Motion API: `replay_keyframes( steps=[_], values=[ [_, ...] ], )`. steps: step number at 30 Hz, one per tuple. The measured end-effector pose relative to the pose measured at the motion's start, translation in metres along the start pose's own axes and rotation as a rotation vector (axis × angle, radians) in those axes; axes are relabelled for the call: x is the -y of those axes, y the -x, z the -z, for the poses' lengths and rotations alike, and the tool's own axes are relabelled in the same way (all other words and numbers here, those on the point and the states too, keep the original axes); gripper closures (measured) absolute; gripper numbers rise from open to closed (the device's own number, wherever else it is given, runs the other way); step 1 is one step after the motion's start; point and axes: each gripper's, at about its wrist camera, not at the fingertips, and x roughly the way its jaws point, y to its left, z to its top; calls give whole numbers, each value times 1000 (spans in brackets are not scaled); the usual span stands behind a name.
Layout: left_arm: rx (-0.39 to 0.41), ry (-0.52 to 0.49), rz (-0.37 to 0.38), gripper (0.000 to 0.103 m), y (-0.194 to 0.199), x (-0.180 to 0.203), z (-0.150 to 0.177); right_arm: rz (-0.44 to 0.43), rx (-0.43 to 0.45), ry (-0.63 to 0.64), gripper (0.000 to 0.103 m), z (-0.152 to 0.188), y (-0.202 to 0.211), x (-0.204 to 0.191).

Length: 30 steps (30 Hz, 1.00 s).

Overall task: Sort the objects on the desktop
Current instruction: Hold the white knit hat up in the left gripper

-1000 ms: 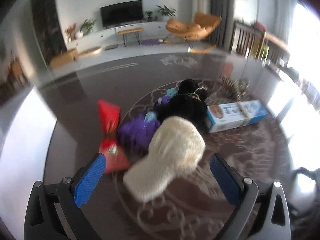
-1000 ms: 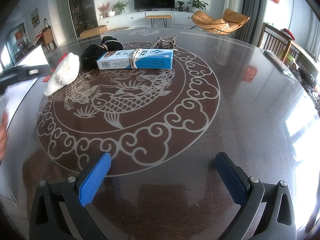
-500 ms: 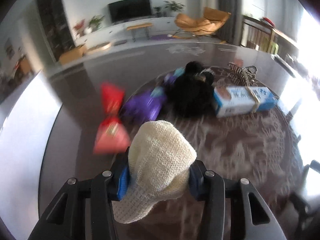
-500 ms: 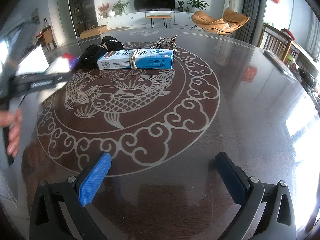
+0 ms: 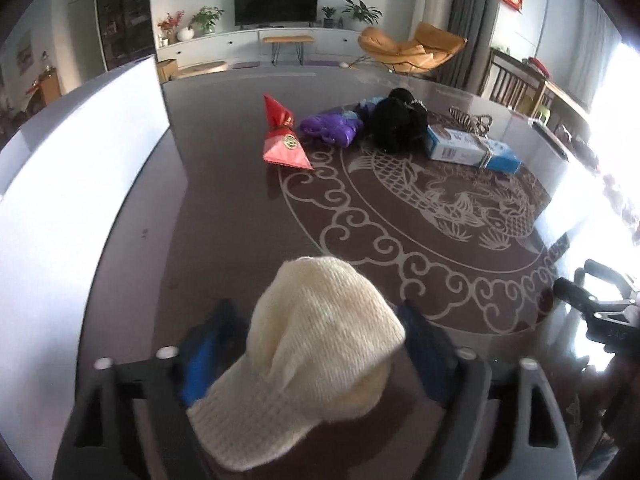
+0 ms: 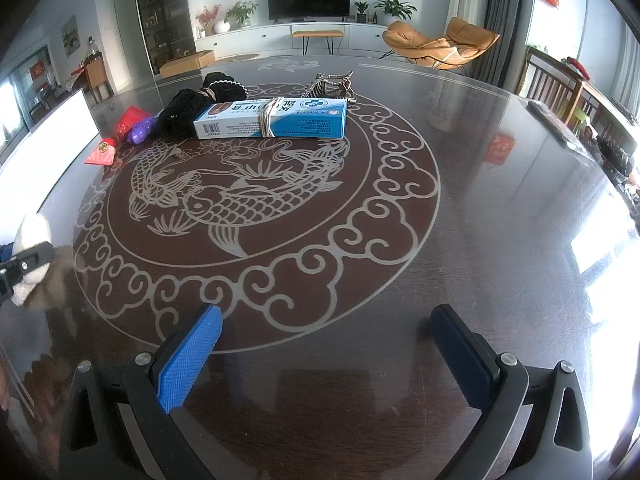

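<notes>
Hat (image 5: 320,344), cream and knitted, lies on the counter (image 5: 240,220) between the fingers of the left hand-held gripper (image 5: 314,308). Its jaws have just been opening and now stand apart on either side of the hat; the blue pads (image 5: 200,356) do not seem to press it. The brim points toward 7 o'clock, over the gripper's frame.

Outward from there, seen from the left wrist, a red packet (image 5: 282,144) lies at 12 o'clock. A purple toy (image 5: 332,128) is just beside it at 1 o'clock. Next come a black bundle (image 5: 396,124), then a blue box (image 5: 472,150) touching the bundle, with a striped item (image 5: 470,122) behind the box. A white panel (image 5: 80,180) fills the 9 o'clock side.

The right hand-held gripper (image 6: 326,314) hangs over bare counter with its jaws wide apart and nothing between them. From its view the hat sits at 9 o'clock, well apart from the box at 12 o'clock.
</notes>
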Motion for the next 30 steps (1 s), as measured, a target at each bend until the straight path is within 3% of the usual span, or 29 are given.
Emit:
replay_keyframes(
  steps=[5, 8, 30],
  values=[
    [-12, -63, -24, 12, -10, 9, 2, 0, 0, 0, 0, 0, 0, 0],
    [-33, -71, -18, 0, -16, 10, 1, 0, 0, 0, 0, 0, 0, 0],
    [-31, -65, -18, 0, -18, 11, 1, 0, 0, 0, 0, 1, 0, 0]
  ],
)
